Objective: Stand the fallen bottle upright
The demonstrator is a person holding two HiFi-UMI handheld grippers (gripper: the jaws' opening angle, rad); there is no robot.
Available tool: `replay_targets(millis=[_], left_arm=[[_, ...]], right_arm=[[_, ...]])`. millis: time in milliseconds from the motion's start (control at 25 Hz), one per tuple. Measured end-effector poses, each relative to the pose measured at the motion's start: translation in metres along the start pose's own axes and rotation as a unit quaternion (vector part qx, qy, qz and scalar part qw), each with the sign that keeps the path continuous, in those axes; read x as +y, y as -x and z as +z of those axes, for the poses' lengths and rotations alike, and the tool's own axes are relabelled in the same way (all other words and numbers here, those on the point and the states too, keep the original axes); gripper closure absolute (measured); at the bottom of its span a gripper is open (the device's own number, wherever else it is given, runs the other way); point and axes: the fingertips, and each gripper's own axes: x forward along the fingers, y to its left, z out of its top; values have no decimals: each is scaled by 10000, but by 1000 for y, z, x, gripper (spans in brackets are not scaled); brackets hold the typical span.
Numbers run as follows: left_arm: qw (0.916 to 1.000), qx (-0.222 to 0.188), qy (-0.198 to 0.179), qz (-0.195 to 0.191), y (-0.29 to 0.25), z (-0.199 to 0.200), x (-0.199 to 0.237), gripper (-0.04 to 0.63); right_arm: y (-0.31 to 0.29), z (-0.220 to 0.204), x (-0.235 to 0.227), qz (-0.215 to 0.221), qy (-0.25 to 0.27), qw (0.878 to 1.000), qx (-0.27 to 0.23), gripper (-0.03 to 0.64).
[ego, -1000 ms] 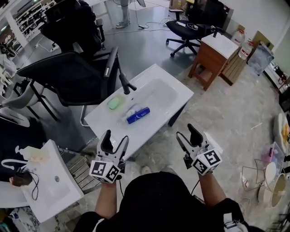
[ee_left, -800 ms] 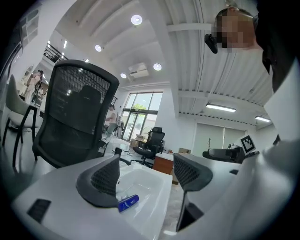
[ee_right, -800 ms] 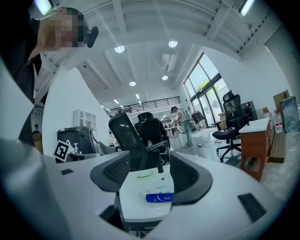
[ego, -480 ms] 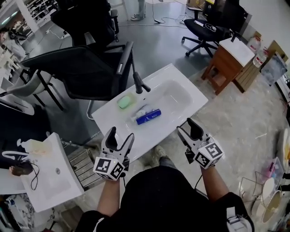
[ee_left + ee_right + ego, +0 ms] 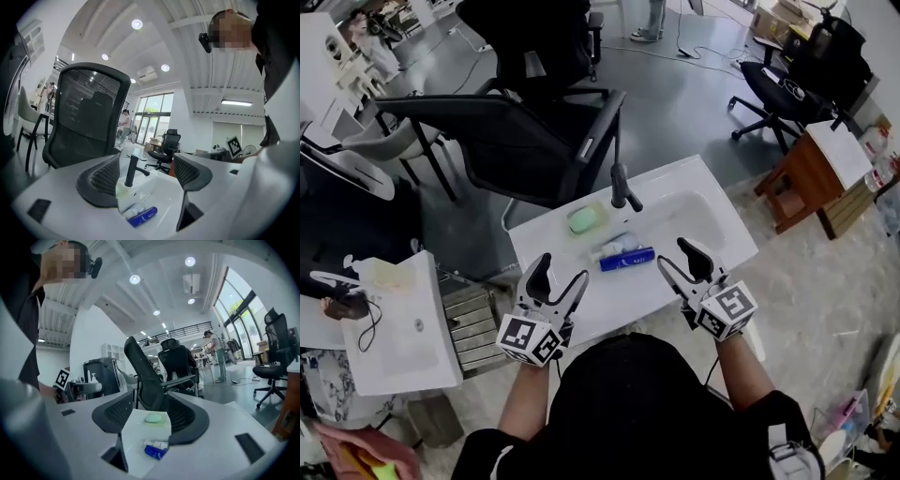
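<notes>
A blue bottle [image 5: 627, 259] with a white top lies on its side on the flat left ledge of the white sink [image 5: 718, 228], in front of a green soap [image 5: 583, 219] and beside the black faucet [image 5: 622, 185]. My left gripper [image 5: 560, 276] hovers open at the sink's near edge, left of the bottle [image 5: 142, 217], with nothing between its jaws. My right gripper [image 5: 680, 263] stands just right of the bottle [image 5: 154, 450]. Its jaws are closing, and the pads are still apart from the bottle, which lies ahead of them.
A black mesh office chair [image 5: 534, 141] stands close behind the sink. A second white sink [image 5: 398, 328] sits at the lower left. A wooden cabinet [image 5: 814, 178] and another office chair [image 5: 787, 89] are at the right.
Both grippers have come forward to the sink's near edge, the right one further, ending beside the bottle. The bottle still lies flat.
</notes>
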Motion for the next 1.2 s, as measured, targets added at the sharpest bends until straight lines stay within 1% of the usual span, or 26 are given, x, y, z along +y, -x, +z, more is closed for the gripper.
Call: replay_targets(millis=[120,200,280,360,440,520,600,800,880,1040,1200], left_arm=[[9998,10,-13,178,-5,-1,5,236],[9996,-3,-17,281,-5,-2,9,236],[9993,-56,-17,373,-4,-1,11,236],[9988,-74,-42,490,-3,-1,13,236],[9980,-36,-42,626,-1,-3,16,236],[9970,-8,-20,772,2,-5,21,236],[9956,28,-58,934,4,-6,24,236],[9915,59,-54,1299,9,-10,27,236],[9891,38,-12,1471,11,-11,29,236],[9825,71,71,1861,23,-15,33,236],[9757,88,97,2188,44,-19,35,236]], right_arm=[[-23,-16,-3,371,325,9981,366,374],[-37,-29,0,667,510,9946,610,376],[-49,-38,7,1025,750,9885,820,383],[-59,-49,13,1376,1125,9785,1048,388],[-68,-63,19,1681,1660,9633,1274,388],[-76,-77,26,1950,2263,9438,1417,390],[-84,-91,29,2200,2663,9258,1537,397],[-100,-128,25,2649,2966,8975,1908,400],[-106,-146,22,2800,3145,8823,2105,400],[-117,-180,17,3086,3632,8474,2339,407],[-128,-215,12,3316,3709,8215,2785,408]])
